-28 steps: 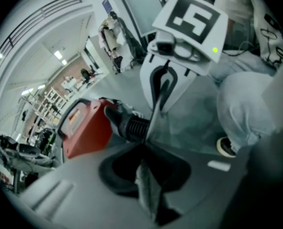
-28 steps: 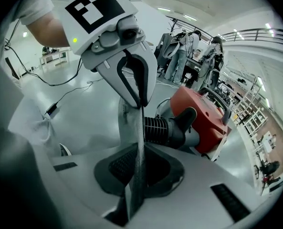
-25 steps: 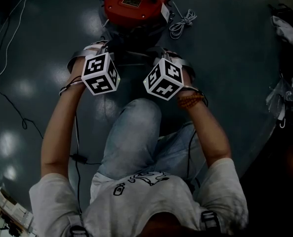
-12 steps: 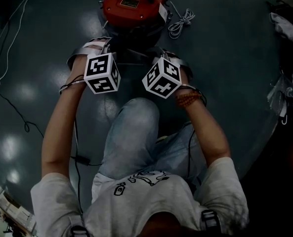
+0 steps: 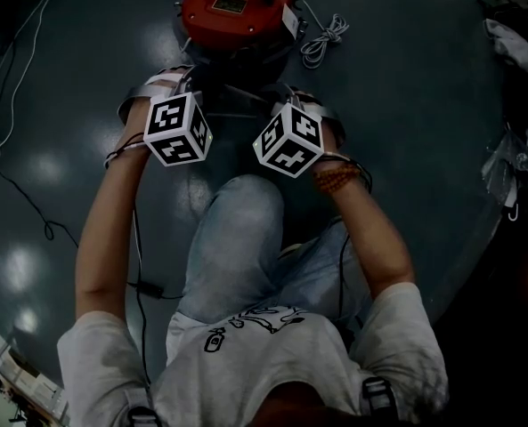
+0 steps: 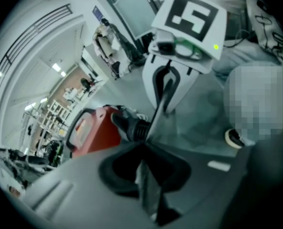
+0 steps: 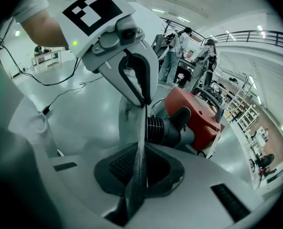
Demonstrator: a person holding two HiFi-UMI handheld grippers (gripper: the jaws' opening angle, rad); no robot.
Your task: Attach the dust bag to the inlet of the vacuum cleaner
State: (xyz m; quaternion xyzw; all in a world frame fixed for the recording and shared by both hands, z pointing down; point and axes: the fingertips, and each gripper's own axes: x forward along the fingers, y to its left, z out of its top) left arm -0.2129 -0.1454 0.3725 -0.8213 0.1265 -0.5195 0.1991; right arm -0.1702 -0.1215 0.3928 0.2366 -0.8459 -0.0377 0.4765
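Note:
The red vacuum cleaner (image 5: 237, 7) stands on the floor at the top of the head view, its black ribbed inlet (image 7: 160, 128) pointing toward me. The grey dust bag (image 7: 140, 142) is stretched between both grippers just in front of that inlet. My left gripper (image 6: 143, 178) is shut on one thin edge of the bag. My right gripper (image 7: 137, 185) is shut on the opposite edge. Each gripper faces the other across the bag. In the head view the marker cubes hide the jaws and most of the bag.
A coiled white power cord (image 5: 321, 43) lies right of the vacuum. Thin cables (image 5: 14, 176) run over the floor at left. The person's bent knee in jeans (image 5: 241, 238) sits just below the grippers. Bags and clutter (image 5: 513, 167) lie at the right edge.
The left gripper has rolled a little and edged slightly toward the vacuum. The right gripper has stayed put, and both keep their hold on the bag.

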